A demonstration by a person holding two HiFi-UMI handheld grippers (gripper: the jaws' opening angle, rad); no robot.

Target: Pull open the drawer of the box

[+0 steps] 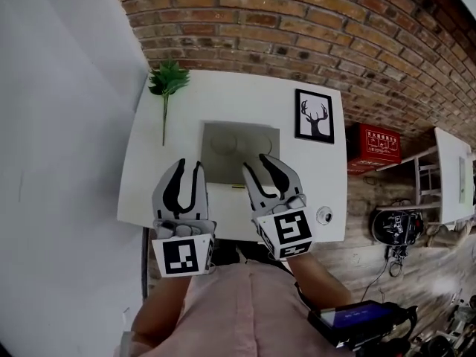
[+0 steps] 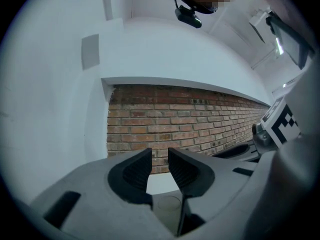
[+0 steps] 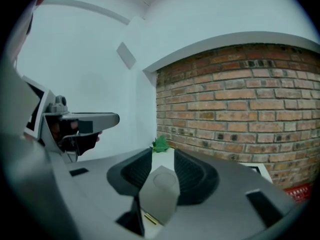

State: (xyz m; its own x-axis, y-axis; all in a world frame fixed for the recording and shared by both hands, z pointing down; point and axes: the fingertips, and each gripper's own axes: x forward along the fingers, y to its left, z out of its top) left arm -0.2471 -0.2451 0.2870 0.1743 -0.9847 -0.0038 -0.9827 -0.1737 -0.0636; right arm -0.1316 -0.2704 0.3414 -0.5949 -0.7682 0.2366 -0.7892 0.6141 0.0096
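A grey box (image 1: 239, 149) stands in the middle of the white table (image 1: 149, 177), its front face turned toward me with a small gold handle (image 1: 238, 187). My left gripper (image 1: 188, 163) hovers just left of the box's front left corner, jaws a little apart with nothing between them. In the left gripper view the left gripper (image 2: 160, 156) points at the brick wall, the box top (image 2: 167, 204) below it. My right gripper (image 1: 256, 162) hangs over the box's front right part, open. In the right gripper view the box (image 3: 162, 191) and handle (image 3: 149, 218) lie below the right gripper (image 3: 163, 156), untouched.
A green plant sprig (image 1: 167, 84) lies at the table's back left and a framed deer picture (image 1: 314, 116) at the back right. A small round object (image 1: 324, 215) sits near the front right edge. A brick wall (image 1: 297, 21) runs behind; a red case (image 1: 374, 143) stands right of the table.
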